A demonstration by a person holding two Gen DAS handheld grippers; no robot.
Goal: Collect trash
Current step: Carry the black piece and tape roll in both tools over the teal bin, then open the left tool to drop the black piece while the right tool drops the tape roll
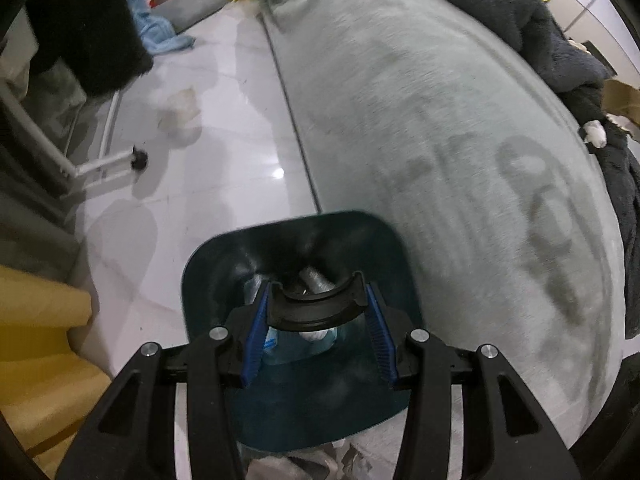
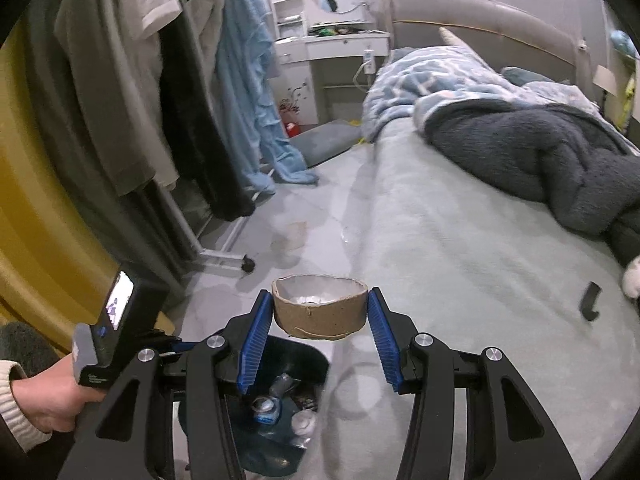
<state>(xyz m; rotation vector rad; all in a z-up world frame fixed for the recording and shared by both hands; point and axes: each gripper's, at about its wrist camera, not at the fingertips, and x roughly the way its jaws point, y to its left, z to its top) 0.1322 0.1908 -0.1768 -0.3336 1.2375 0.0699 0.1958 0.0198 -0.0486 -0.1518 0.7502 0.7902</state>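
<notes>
My left gripper [image 1: 316, 312] is shut on the black curved handle [image 1: 316, 310] of a dark teal trash bin [image 1: 392, 276] and holds it beside the bed. Plastic bottles [image 1: 316, 282] lie inside the bin. My right gripper [image 2: 320, 314] is shut on a brown cardboard tape roll core [image 2: 320, 314], held above the floor by the bed edge. The bin [image 2: 308, 364] shows below it in the right wrist view, with bottles [image 2: 266, 406] inside. A crumpled pale wrapper [image 1: 182, 110] lies on the floor; it also shows in the right wrist view [image 2: 292, 234].
A grey-green bed [image 2: 460, 248] fills the right, with a dark fleece blanket [image 2: 540, 160] and a small black clip [image 2: 590, 300] on it. A clothes rack with a wheel [image 2: 248, 265] and hanging clothes stands left. A yellow surface [image 1: 36, 360] is at the near left. A white dresser [image 2: 332, 52] stands far back.
</notes>
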